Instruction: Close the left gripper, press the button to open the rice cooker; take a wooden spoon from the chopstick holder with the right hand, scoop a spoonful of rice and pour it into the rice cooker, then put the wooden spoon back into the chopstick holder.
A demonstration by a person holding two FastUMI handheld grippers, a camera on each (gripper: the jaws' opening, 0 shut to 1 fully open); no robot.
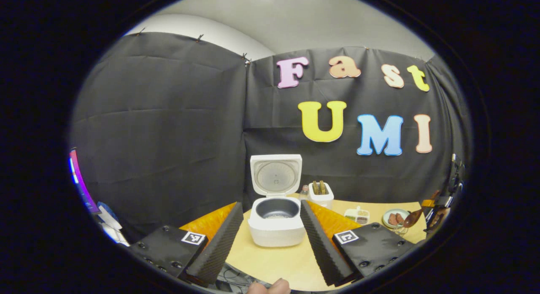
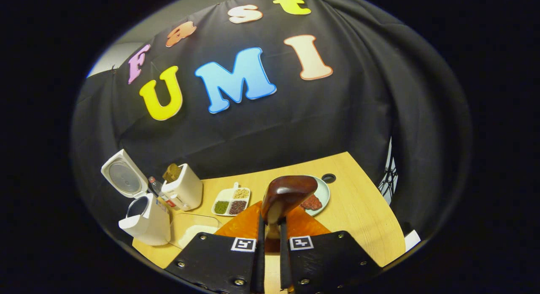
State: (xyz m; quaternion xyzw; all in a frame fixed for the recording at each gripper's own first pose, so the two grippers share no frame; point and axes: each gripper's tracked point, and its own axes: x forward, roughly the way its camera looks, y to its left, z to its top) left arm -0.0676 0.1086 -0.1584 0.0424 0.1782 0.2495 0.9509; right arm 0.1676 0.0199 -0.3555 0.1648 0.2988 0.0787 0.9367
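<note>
In the left gripper view, the left gripper (image 1: 270, 235) hangs with its two ridged black fingers spread wide and nothing between them. Seen between them, the white rice cooker (image 1: 276, 226) stands on the pale wooden table (image 1: 274, 260) with its lid (image 1: 276, 174) raised upright and a little rice at the bottom of its dark inner pot. Just right of the lid sits the white chopstick holder (image 1: 321, 193). Farther right lie a small divided white dish of grains (image 1: 357, 215) and a pale green plate (image 1: 395, 218), beside which the right gripper (image 1: 436, 209) carries the dark brown wooden spoon (image 1: 412, 218).

In the right gripper view, the right gripper's fingers are drawn narrow, clamped on the spoon's handle, its bowl up in front. A clear container of white rice (image 2: 192, 233) sits beside the cooker.
</note>
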